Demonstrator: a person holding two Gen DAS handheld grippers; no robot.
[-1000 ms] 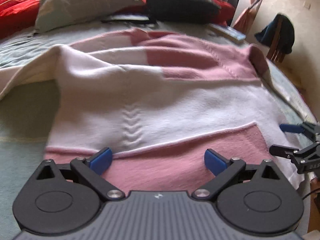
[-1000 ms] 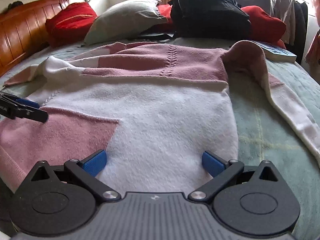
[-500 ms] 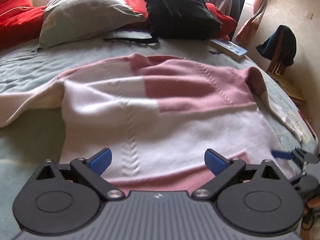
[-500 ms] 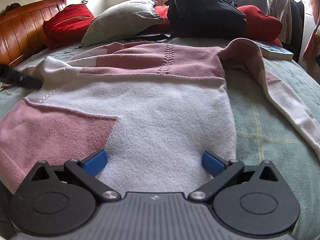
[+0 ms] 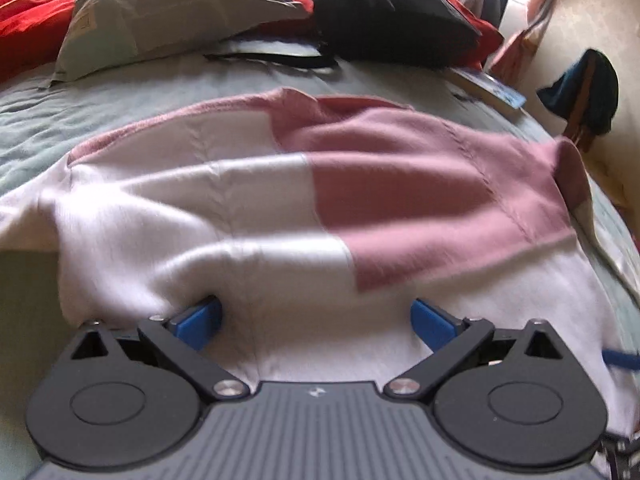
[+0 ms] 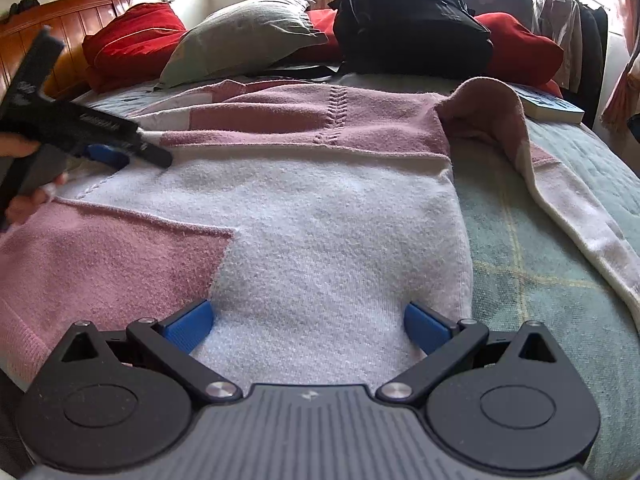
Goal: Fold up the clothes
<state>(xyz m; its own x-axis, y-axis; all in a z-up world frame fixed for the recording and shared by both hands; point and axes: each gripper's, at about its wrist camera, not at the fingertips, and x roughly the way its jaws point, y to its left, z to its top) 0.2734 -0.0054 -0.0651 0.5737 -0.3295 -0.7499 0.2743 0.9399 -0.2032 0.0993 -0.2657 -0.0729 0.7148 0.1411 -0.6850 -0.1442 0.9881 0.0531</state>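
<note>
I had the pink and white sweater (image 6: 320,208) spread flat across the green bedspread (image 6: 540,248), its near hem right under both cameras and its far edge toward the pillows. My right gripper (image 6: 306,326) sat low over the near white panel of the sweater, jaws spread wide, blue pads (image 6: 188,326) resting on or just above the knit with nothing pinched between them — I could not tell whether they pressed into it. The right sleeve (image 6: 560,184) arched up at the shoulder and trailed off over the bedspread to the right.

My left gripper (image 5: 316,320) was also wide open, over the white band near the sweater's left side; its left pad (image 5: 198,320) was tucked against a raised fold of white fabric, but held nothing. From the right wrist view the same left gripper (image 6: 116,152) showed at the far left, above the sweater, with a hand (image 6: 20,172) around its handle.

At the far end lay a grey pillow (image 6: 244,40), a red cushion (image 6: 132,40), a black backpack (image 6: 408,24), and a book (image 6: 552,106) on the right — all beyond the sweater.
</note>
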